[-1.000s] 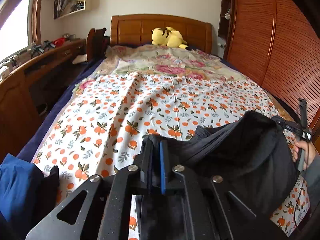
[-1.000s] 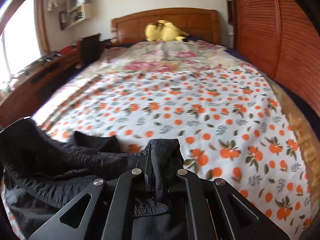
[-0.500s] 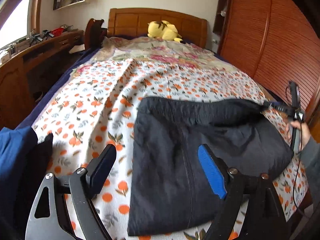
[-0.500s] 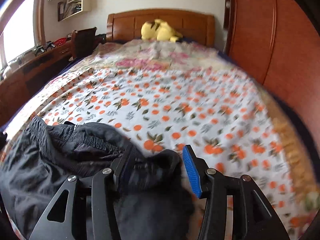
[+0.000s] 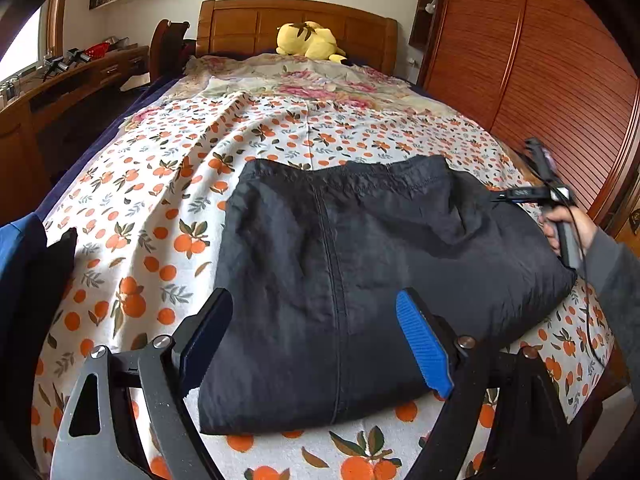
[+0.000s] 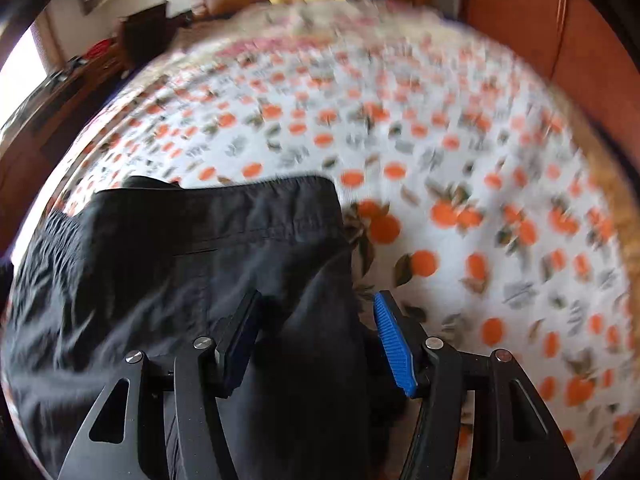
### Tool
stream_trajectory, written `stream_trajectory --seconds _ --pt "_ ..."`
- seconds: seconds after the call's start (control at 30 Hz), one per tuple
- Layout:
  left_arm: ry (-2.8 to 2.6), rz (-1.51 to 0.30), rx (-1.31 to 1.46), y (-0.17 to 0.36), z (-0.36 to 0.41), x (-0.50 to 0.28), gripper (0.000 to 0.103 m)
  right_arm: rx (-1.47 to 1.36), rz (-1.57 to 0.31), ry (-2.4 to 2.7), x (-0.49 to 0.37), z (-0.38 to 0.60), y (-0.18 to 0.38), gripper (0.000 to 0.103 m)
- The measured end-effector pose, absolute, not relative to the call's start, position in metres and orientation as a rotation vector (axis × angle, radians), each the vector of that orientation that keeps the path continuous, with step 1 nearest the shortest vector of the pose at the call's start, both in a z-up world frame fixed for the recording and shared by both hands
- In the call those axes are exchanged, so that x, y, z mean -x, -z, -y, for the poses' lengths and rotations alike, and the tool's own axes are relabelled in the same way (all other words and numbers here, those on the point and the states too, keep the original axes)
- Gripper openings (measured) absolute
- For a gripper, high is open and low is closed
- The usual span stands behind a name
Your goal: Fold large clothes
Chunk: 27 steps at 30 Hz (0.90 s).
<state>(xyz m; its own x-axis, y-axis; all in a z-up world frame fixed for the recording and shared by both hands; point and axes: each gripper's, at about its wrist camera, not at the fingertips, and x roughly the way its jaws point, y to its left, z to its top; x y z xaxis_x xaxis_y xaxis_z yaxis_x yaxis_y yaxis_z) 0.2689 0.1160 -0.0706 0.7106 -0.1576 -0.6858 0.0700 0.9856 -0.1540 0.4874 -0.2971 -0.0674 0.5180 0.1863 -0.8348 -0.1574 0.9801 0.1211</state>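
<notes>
1. The left tool (image 5: 316,340) has its fingers spread wide, holding nothing; the folded black garment (image 5: 360,272) lies flat just ahead of and partly between them.
2. The right tool (image 6: 316,336) is likewise parted and empty, with the garment's right edge (image 6: 200,272) lying under and between its fingers.
3. The garment rests on the orange-print bedsheet (image 5: 152,216) of the bed, its elastic waistband at the far side from both tools.
4. Far ahead, a yellow plush toy (image 5: 310,40) sits by the wooden headboard (image 5: 240,24).
5. The right wrist view is motion-blurred.
</notes>
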Motion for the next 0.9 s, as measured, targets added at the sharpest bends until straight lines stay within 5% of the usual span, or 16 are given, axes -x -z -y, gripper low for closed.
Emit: stream_trajectory --seconds 0.1,0.23,0.33,0.63,0.9 --pt "0.126 -0.773 0.103 0.073 -0.112 -0.265 0.085 -0.037 -1.059 -0.254 -0.510 0.289 0.080 0.054" --pt "0.125 -0.780 0.092 0.077 -0.110 -0.260 0.085 0.048 -0.957 -0.200 -0.504 0.280 0.069 0.014" --pt "0.125 -0.780 0.091 0.079 -0.110 -0.258 0.085 0.092 -0.881 -0.064 -0.495 0.269 0.058 0.015" --pt "0.115 -0.755 0.087 0.073 -0.115 -0.253 0.085 0.355 -0.745 -0.057 -0.456 0.192 0.037 0.055" --pt "0.098 -0.748 0.088 0.069 -0.124 -0.246 0.085 0.224 -0.769 -0.310 -0.434 0.133 0.026 0.057"
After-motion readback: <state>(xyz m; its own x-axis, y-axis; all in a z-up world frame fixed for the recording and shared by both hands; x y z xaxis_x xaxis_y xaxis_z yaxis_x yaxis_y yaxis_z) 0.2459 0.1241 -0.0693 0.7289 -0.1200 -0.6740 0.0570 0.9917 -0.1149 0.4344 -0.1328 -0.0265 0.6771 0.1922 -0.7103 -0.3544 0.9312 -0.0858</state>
